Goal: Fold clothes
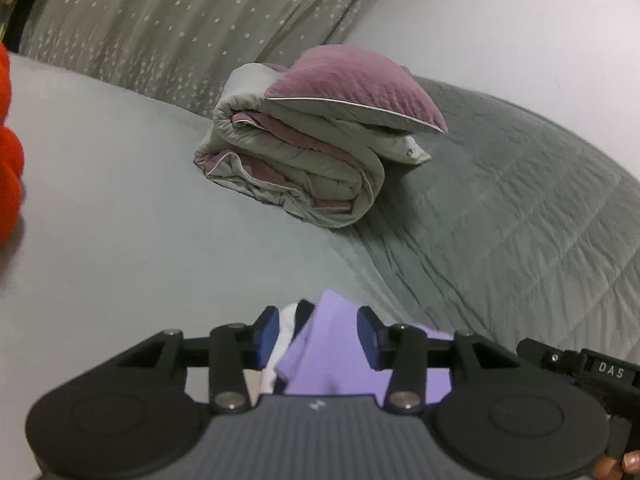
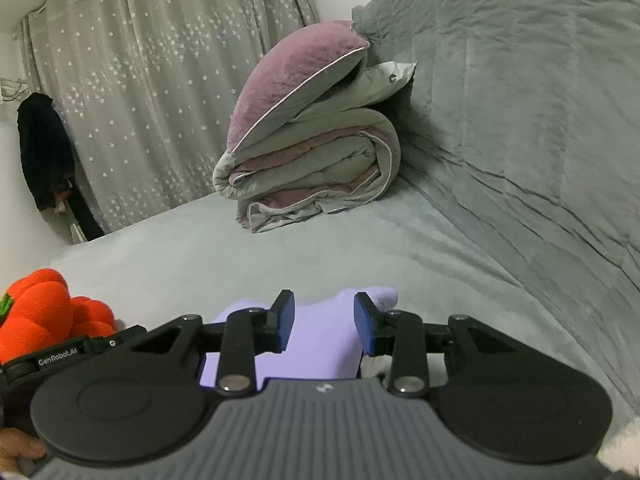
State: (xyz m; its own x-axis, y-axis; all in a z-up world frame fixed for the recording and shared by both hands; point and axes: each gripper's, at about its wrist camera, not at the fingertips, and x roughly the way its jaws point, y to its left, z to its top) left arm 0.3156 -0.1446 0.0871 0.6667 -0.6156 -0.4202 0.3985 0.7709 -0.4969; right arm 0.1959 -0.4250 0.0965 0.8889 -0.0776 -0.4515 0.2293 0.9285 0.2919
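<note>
Lilac cloth [image 1: 332,344] lies on the grey bed [image 1: 120,200], low in both views, between the blue pads of each gripper. On the left gripper [image 1: 318,338] and the right gripper [image 2: 324,326] the jaws stand apart and do not press the cloth. Behind, a folded quilt [image 2: 312,160] sits under a mauve pillow [image 2: 292,76]. An orange plush [image 2: 44,312] lies on the left.

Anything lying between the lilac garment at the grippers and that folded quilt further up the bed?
Nothing: in both wrist views only bare grey bedsheet stretches from the lilac garment to the folded quilt.
</note>
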